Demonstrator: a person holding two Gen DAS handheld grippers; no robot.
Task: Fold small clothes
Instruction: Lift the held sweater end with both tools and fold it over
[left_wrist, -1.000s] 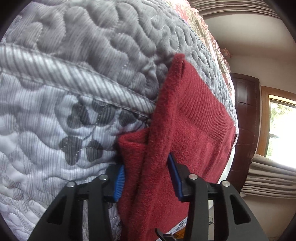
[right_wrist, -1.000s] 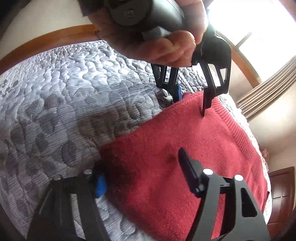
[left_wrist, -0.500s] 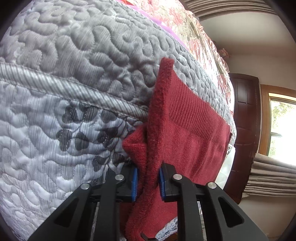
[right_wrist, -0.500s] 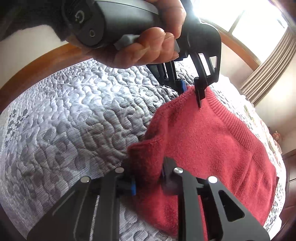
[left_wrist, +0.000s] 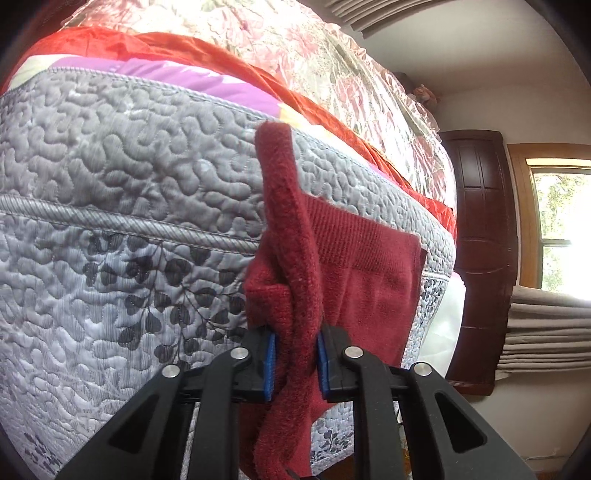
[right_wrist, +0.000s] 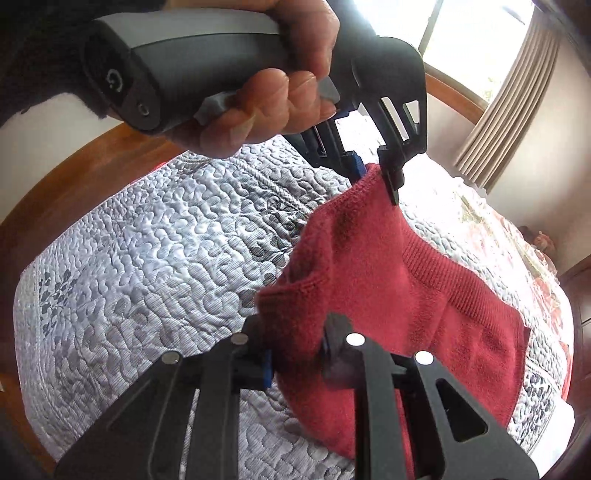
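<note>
A small dark red knit garment (left_wrist: 365, 273) (right_wrist: 391, 291) with a ribbed band lies partly lifted off a grey quilted bedspread (left_wrist: 122, 206) (right_wrist: 155, 258). My left gripper (left_wrist: 295, 363) is shut on one bunched corner of it. In the right wrist view, that same left gripper (right_wrist: 373, 173) pinches the far corner, with a person's hand (right_wrist: 269, 107) around its handle. At the near corner my right gripper (right_wrist: 295, 363) is shut on the garment's folded edge. The cloth sags between the two held corners, and its far ribbed end rests on the quilt.
A floral cover (left_wrist: 332, 74), red fabric (left_wrist: 221, 59) and a purple sheet (left_wrist: 207, 77) are piled at the far end of the bed. A dark wooden door (left_wrist: 480, 221), a window (left_wrist: 557, 221) and curtains (right_wrist: 509, 92) stand beyond. A wooden bed frame (right_wrist: 74, 184) curves behind the quilt.
Both grippers went from open around the garment's corners to shut on them. They have lifted the near edge off the quilt, and more of the bed's far end shows.
</note>
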